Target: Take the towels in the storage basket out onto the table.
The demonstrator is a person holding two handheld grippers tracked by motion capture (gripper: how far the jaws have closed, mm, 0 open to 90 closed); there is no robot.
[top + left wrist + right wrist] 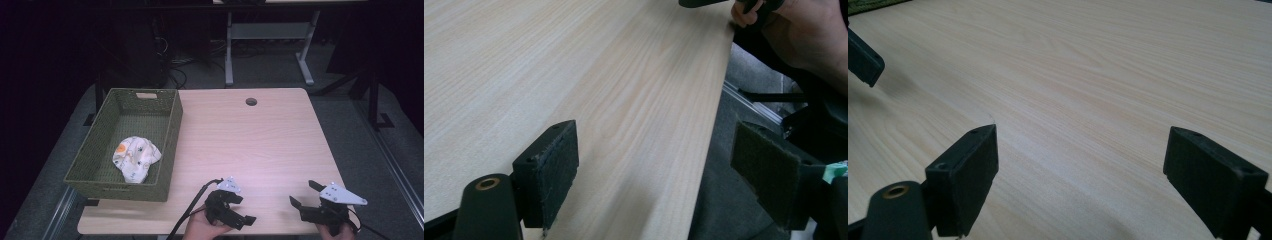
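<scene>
- Your left gripper (239,210) sat low at the near edge of the table (260,140), its jaws spread wide with nothing between them; in the left gripper view the two pads (555,170) framed bare wood and the table's edge.
- Your right gripper (304,194) rested near the same edge, well off to the right, jaws likewise wide apart and empty; the right gripper view looked across plain tabletop between its pads (968,175).
- Neither tool touched anything but your own hands, which came in from the bottom of the high view.
- The nearest thing to work on was the small patterned cloth (135,158), crumpled into a loose bundle on the floor of the green woven basket (172,130) at the left of the table.
- The cloth lay forward and to the left of both tools, behind the basket's near wall, closer to its near end than its far end.
- Your left gripper was clearly the nearer one; the right stood well apart from the basket, with the left gripper between.
- The bundle had no strong long axis, being slightly longer front to back as seen from above.
- Judging by this layout, a reach for the cloth would suit your left hand, rising over the basket wall and coming down from above.
</scene>
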